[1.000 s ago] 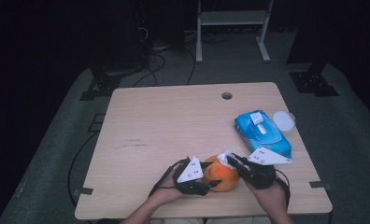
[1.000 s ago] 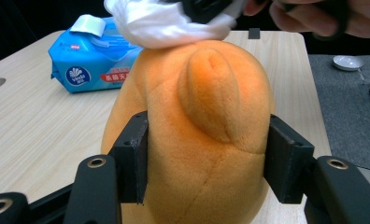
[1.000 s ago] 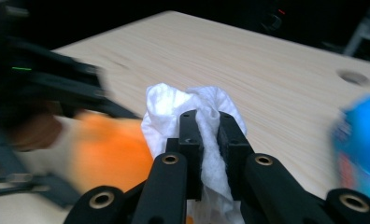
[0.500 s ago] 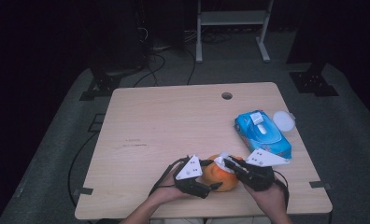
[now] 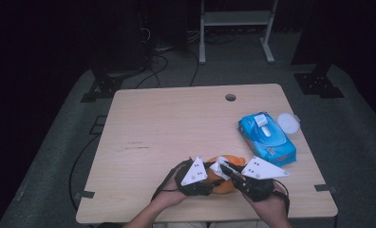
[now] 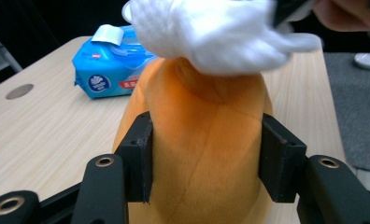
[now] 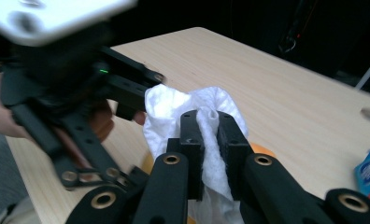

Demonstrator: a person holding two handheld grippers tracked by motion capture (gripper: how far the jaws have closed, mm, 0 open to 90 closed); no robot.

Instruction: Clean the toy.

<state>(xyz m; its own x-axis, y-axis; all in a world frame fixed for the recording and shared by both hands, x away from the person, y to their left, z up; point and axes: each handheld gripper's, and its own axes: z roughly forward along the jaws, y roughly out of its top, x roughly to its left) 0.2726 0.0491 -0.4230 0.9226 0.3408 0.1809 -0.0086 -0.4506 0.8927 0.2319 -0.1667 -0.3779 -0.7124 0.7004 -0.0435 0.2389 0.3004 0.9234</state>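
Soft toy: orange plush toy (image 6: 206,154), rounded, short smooth nap; it sits at the near edge of the desk (image 5: 176,123), between my two hands.
Left claw: my left gripper (image 6: 206,158) is clenched on the toy, its black block jaws pressing into both flanks of the plush.
Right claw: my right gripper (image 7: 210,135) is clamped on a white tissue (image 7: 192,105), a crumpled, fibrous wad squeezed in a fold between the jaws.
Tissue contact: the wad lies on the top of the toy, touching it.
Packet: blue wet-wipe packet (image 5: 267,138), glossy film, white flap lifted, near the desk's right edge.
Lid: round white lid (image 5: 288,124) just beside the packet, at the right edge.
Change from a second ago: my right gripper has come in from nearer the packet and closed up against the left one; toy and packet are unmoved.
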